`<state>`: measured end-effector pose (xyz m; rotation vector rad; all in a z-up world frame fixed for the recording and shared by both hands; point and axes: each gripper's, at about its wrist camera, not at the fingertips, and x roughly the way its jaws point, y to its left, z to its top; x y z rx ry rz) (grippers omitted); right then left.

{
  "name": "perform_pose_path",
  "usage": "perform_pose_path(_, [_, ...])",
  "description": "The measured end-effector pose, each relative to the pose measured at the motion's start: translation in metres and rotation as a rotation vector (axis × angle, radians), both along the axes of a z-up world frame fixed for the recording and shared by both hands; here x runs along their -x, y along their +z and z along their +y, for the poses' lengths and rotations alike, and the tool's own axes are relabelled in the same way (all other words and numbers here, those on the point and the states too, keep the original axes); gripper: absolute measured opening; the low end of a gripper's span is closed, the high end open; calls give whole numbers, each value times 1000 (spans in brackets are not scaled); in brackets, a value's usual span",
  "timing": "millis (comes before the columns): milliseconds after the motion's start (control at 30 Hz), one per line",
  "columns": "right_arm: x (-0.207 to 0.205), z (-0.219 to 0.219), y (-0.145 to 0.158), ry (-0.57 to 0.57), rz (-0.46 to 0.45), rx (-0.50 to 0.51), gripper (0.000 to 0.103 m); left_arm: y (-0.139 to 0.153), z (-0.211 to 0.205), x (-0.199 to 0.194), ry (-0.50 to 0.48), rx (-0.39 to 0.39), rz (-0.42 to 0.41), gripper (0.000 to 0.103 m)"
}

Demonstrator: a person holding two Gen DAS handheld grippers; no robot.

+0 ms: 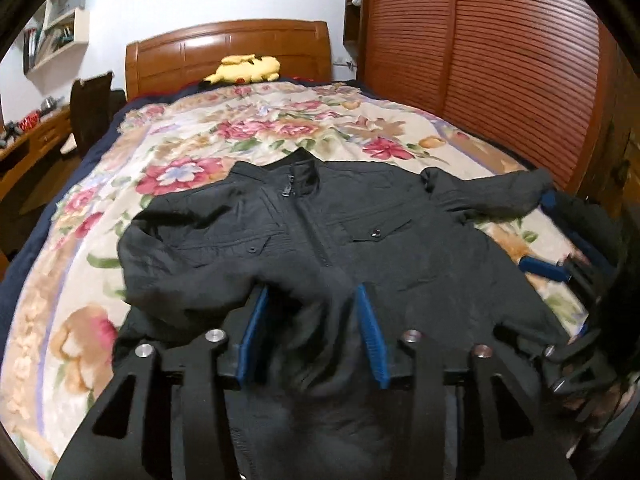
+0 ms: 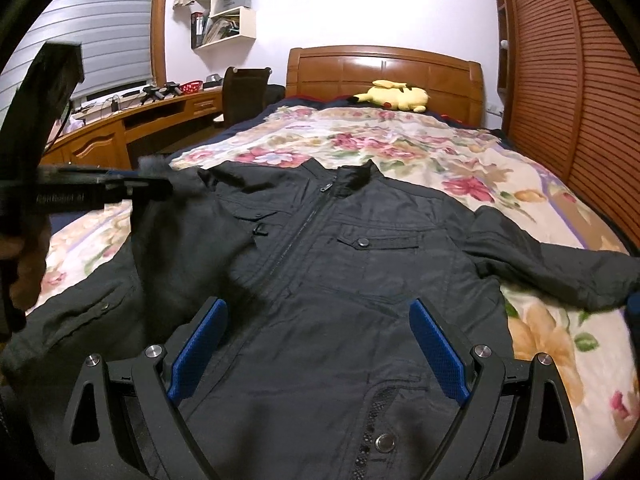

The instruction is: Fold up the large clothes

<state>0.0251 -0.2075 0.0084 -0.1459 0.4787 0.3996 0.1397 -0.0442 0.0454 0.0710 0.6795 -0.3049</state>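
Observation:
A black zip-up jacket lies face up on a floral bedspread, collar toward the headboard. Its left sleeve is folded across the chest, and my left gripper holds that sleeve's cuff between its blue pads. In the right wrist view the left gripper shows at the left, shut on the sleeve end above the jacket. My right gripper is open and empty above the jacket's lower front. The other sleeve lies stretched out to the right. The right gripper also shows in the left wrist view.
A yellow plush toy lies by the wooden headboard. Slatted wooden wardrobe doors stand along the right of the bed. A wooden desk and a dark chair stand at the left, with wall shelves above.

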Motion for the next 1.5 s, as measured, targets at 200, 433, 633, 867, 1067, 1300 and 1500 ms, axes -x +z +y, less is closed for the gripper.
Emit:
perform_pose_path(200, [2, 7, 1, 15, 0, 5, 93, -11, 21, 18, 35, 27, -16, 78])
perform_pose_path(433, [4, 30, 2, 61, 9, 21, 93, -23, 51, 48, 119, 38, -66, 78])
perform_pose_path(633, [-1, 45, 7, 132, 39, -19, 89, -32, 67, 60, 160, 43, -74, 78])
perform_pose_path(867, [-12, 74, 0, 191, 72, 27, 87, -35, 80, 71, 170, 26, -102, 78])
perform_pose_path(1067, [-27, 96, -14, 229, 120, 102, 68, -43, 87, 71, 172, 29, -93, 78])
perform_pose_path(1300, [-41, 103, -22, 187, 135, 177, 24, -47, 87, 73, 169, 32, -94, 78])
perform_pose_path(1500, [-34, 87, -8, 163, 96, 103, 13, -47, 89, 76, 161, 45, -94, 78])
